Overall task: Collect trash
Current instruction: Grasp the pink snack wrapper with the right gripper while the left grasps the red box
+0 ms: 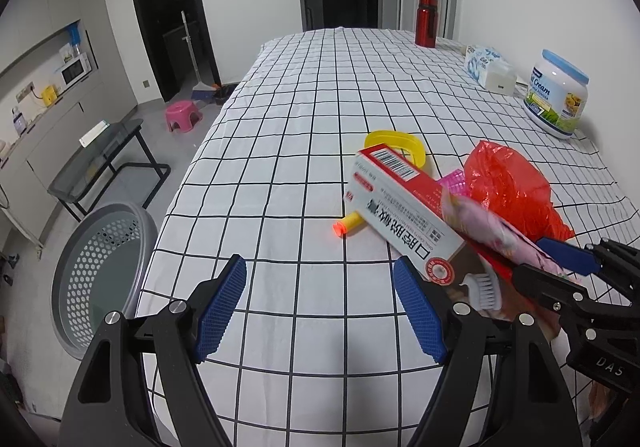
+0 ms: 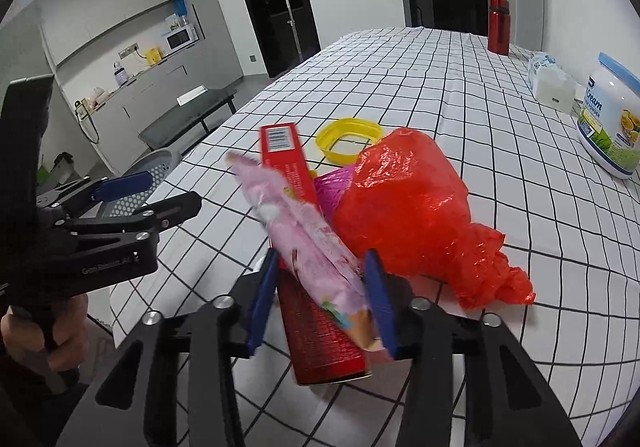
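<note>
Gripping a pink wrapper [image 2: 308, 247], your right gripper [image 2: 324, 299] has its blue pads pinched on the wrapper's lower end, above a red toothpaste box [image 2: 304, 259] that lies near the table's front edge. Your left gripper [image 1: 320, 303] hangs just beside it with jaws spread wide and nothing between them. A red plastic bag [image 2: 416, 215] sits crumpled to the right of the box, a pink mesh item [image 2: 332, 191] peeks out between them, and a yellow ring lid [image 2: 348, 137] and small yellow tube [image 1: 352, 225] lie further in. A grey perforated basket [image 1: 100, 275] stands on the floor off the table's left edge; nothing shows inside it. By this view the collecting looks barely begun: every piece is still to be binned.
</note>
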`<state>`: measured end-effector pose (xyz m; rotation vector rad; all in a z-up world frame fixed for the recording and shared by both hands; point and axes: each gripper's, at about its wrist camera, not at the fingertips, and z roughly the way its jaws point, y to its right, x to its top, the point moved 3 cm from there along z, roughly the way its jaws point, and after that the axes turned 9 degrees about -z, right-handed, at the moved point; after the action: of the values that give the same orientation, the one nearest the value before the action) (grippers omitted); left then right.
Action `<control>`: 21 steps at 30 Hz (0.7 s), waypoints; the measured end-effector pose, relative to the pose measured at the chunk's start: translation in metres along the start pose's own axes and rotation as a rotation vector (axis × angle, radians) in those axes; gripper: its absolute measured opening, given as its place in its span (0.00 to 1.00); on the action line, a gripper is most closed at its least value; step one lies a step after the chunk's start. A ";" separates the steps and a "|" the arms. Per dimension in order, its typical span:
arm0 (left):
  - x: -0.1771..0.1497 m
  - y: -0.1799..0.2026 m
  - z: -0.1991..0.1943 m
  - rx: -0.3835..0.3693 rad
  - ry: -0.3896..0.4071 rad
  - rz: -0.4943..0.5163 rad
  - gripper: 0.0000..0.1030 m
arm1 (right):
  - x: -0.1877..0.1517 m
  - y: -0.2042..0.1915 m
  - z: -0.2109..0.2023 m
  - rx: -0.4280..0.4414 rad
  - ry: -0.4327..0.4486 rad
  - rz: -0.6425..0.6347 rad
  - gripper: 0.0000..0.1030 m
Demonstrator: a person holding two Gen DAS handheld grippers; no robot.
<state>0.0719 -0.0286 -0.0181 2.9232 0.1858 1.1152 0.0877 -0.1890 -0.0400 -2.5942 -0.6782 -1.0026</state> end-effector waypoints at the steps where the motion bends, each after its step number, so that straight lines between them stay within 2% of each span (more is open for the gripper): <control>1: 0.000 0.000 -0.001 -0.001 0.000 -0.001 0.72 | -0.001 -0.001 -0.001 0.001 -0.001 0.004 0.30; 5: -0.001 0.000 -0.004 -0.008 0.005 -0.002 0.72 | -0.005 -0.007 -0.006 0.029 0.006 0.033 0.16; 12: -0.006 0.005 -0.009 -0.030 -0.003 0.002 0.72 | -0.013 -0.006 -0.019 0.050 0.061 0.126 0.12; 21: -0.010 0.028 -0.012 -0.074 -0.022 0.014 0.76 | -0.027 0.013 -0.052 -0.089 0.145 0.227 0.12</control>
<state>0.0598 -0.0583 -0.0141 2.8753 0.1211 1.0668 0.0485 -0.2304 -0.0224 -2.5681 -0.3026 -1.1551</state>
